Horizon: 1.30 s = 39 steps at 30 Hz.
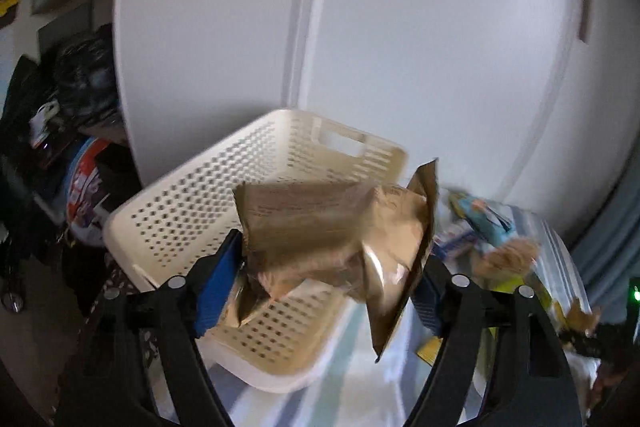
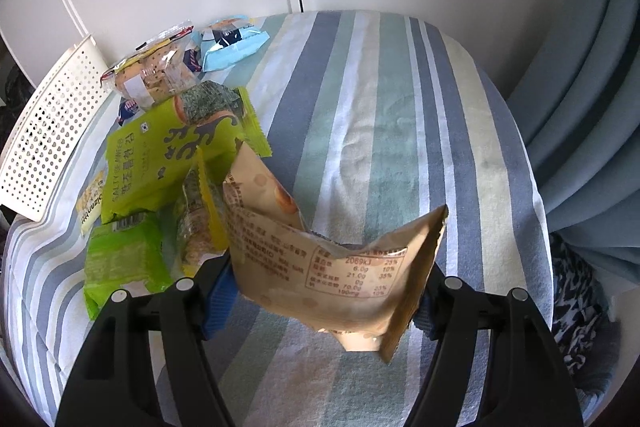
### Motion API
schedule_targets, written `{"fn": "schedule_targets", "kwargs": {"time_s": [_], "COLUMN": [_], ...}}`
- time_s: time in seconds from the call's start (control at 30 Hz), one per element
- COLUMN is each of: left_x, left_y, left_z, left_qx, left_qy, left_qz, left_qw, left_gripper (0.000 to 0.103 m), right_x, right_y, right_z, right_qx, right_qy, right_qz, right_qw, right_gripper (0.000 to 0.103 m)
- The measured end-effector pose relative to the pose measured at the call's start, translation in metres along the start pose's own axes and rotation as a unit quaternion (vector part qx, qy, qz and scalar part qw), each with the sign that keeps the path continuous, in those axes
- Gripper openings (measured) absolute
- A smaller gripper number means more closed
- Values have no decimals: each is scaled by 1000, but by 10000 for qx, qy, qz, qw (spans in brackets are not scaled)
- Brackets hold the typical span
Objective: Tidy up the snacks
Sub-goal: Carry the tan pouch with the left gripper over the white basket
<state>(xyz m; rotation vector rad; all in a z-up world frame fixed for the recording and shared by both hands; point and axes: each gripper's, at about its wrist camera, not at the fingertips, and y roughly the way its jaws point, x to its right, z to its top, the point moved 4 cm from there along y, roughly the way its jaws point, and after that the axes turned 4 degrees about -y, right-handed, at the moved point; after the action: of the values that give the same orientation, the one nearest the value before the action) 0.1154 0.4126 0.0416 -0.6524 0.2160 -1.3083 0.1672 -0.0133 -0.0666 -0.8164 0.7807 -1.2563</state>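
Left gripper (image 1: 328,275): clamped on a crumpled tan foil snack packet (image 1: 332,227), held in the air above the cream perforated plastic basket (image 1: 192,211). Picture is motion-blurred, so the packet's exact height over the basket floor cannot be read. Visible basket floor looks bare; the part behind the packet is hidden.

Right gripper (image 2: 320,291): clenched on a beige paper-look snack bag with a printed nutrition table (image 2: 320,259), lifted over the blue-and-green striped cloth (image 2: 400,107).

Unsorted, lying on the cloth beside the basket wall: large lime-green seaweed snack bag (image 2: 160,163), smaller green packet (image 2: 124,259), clear wrapper of round biscuits (image 2: 156,71), pale blue packet (image 2: 232,47), a small yellow packet (image 2: 90,203).

Judgement: early stage. Nothing confirmed in the basket; two packets in transit, at least five left.
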Motion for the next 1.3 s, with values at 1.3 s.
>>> {"fn": "schedule_targets", "kwargs": {"time_s": [1.3], "left_x": [-36], "left_y": [18], "left_z": [-14], "left_qx": [242], "left_qy": [-345], "left_qz": [565], "left_qw": [9975], "left_gripper": [101], "right_x": [-66], "right_y": [-72], "right_z": [40], "right_qx": [1336], "right_qy": [-93], "right_qz": [238], "right_qw": [9907], "right_gripper": [70]}}
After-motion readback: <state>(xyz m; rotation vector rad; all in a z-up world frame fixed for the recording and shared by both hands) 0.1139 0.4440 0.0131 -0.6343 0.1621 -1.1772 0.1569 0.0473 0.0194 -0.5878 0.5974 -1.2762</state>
